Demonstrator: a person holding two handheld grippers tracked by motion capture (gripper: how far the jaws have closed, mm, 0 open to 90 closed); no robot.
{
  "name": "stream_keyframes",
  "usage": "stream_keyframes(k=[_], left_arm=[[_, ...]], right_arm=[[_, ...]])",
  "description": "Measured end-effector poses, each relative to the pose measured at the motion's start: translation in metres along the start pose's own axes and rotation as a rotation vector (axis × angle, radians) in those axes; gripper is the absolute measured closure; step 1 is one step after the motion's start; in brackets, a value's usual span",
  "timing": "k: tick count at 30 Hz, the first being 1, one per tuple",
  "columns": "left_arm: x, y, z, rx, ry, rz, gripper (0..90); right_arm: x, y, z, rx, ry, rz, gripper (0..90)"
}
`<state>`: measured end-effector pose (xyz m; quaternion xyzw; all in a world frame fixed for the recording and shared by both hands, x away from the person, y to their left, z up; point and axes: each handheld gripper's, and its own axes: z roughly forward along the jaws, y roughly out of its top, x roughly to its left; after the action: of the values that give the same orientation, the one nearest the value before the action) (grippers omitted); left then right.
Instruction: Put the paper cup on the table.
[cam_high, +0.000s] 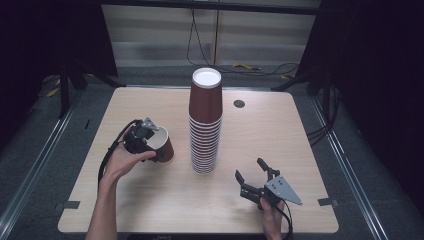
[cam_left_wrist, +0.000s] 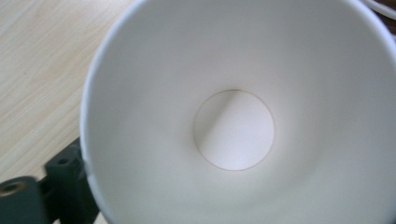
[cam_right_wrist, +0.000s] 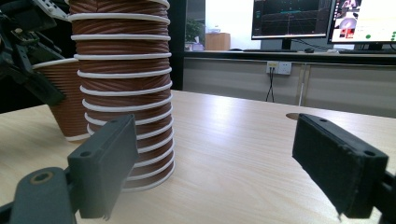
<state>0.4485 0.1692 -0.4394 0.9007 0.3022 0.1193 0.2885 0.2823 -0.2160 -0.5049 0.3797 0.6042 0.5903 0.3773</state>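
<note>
- Left gripper (cam_high: 149, 131), left of the stack (cam_high: 205, 122), grips the rim of a single cup (cam_high: 161, 145) standing on the table (cam_high: 280, 130).
- Right gripper (cam_high: 251, 175), right of the stack and nearer the person, jaws wide, holding nothing.

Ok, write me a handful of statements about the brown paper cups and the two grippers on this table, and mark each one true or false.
1. The single brown ribbed paper cup stands mouth up on the light wooden table. True.
2. The tall stack of brown paper cups lies on its side. False: it stands upright, near the table's middle.
3. The right gripper has its jaws spread with nothing between them. True.
4. The single cup holds liquid. False: the left gripper view shows its white inside empty.
5. The left gripper is at the stack. False: it is at the single cup's rim, left of the stack.
</note>
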Motion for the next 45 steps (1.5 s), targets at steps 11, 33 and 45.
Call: stream_keyframes(k=[11,33,45], left_arm=[[-0.001,-0.008,0.010,0.000,0.015,-0.007,16.5],[-0.015,-0.053,-0.016,-0.252,0.053,-0.118,16.1],[-0.046,-0.069,-0.026,-0.445,0.071,-0.140,16.0]], right_arm=[[0.000,0.000,0.000,0.000,0.001,0.000,13.6],[0.000,0.000,0.000,-0.002,0.004,0.000,13.6],[0.000,0.000,0.000,-0.002,0.003,0.000,13.5]])
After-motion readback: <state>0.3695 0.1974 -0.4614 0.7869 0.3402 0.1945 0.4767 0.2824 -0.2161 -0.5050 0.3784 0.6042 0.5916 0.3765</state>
